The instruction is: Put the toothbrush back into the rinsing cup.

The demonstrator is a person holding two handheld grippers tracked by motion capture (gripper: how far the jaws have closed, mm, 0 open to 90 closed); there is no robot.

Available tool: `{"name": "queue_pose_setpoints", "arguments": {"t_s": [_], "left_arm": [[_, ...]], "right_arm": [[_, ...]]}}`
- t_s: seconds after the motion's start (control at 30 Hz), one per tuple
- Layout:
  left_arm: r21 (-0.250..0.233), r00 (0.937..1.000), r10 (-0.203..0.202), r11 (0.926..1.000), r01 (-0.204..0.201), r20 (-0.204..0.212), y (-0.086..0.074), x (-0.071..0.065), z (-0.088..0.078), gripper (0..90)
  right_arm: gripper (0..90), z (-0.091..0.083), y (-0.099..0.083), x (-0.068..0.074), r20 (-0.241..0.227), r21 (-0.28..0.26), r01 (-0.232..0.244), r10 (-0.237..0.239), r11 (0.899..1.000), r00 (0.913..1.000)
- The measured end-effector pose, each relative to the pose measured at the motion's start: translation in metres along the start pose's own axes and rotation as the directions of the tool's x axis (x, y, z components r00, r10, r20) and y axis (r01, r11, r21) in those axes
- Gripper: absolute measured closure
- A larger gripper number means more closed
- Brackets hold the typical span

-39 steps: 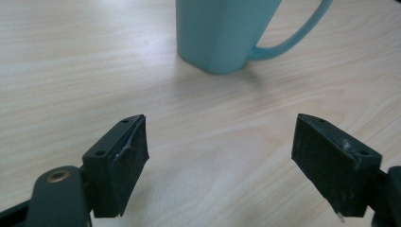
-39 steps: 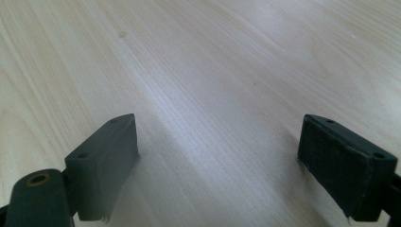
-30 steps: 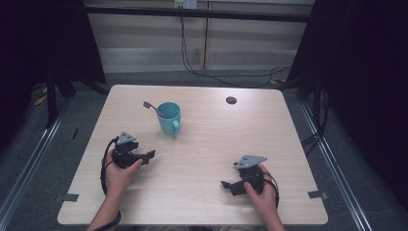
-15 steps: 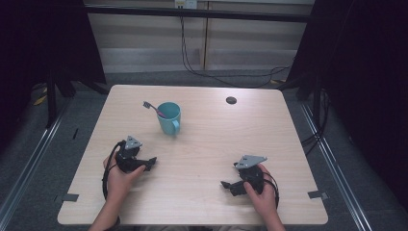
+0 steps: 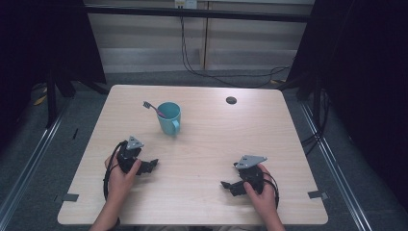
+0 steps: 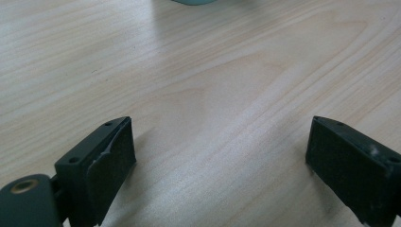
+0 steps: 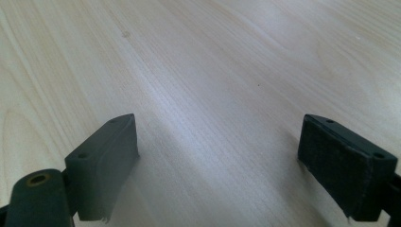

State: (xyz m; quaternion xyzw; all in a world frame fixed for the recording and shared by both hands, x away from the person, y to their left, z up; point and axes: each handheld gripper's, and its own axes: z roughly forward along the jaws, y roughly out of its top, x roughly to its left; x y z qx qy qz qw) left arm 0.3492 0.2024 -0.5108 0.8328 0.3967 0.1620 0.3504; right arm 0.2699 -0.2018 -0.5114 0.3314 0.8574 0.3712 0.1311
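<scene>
A teal mug (image 5: 169, 118) stands upright on the wooden table (image 5: 216, 139), left of centre, with a toothbrush (image 5: 153, 108) leaning out of it to the left. My left gripper (image 5: 148, 166) rests low over the table in front of the mug, a hand's width short of it. Its jaws have just been opening and stand wide with nothing between them (image 6: 220, 161); the mug's base (image 6: 191, 1) peeks in at the top edge of that view. My right gripper (image 5: 228, 185) sits near the front right, open over bare wood (image 7: 217, 161).
A small dark round hole (image 5: 231, 100) lies in the tabletop at the back right. Grey tape marks (image 5: 70, 197) (image 5: 317, 194) sit at the two front corners. Dark curtains and cables surround the table on the floor.
My left hand has drawn back a little toward the near edge, away from the mug. The right hand has kept still.
</scene>
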Motion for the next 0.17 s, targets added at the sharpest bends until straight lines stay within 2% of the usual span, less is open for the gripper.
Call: {"name": "queue_pose_setpoints", "arguments": {"t_s": [0.17], "left_arm": [[-0.001, 1.0000, 0.001, 1.0000, -0.001, 0.000, -0.0001, -0.0003, 0.0002, 7.8]], "right_arm": [[12.5, 0.0000, 0.0000, 0.0001, -0.002, 0.000, 0.001, -0.001, 1.000, 1.0000]]}}
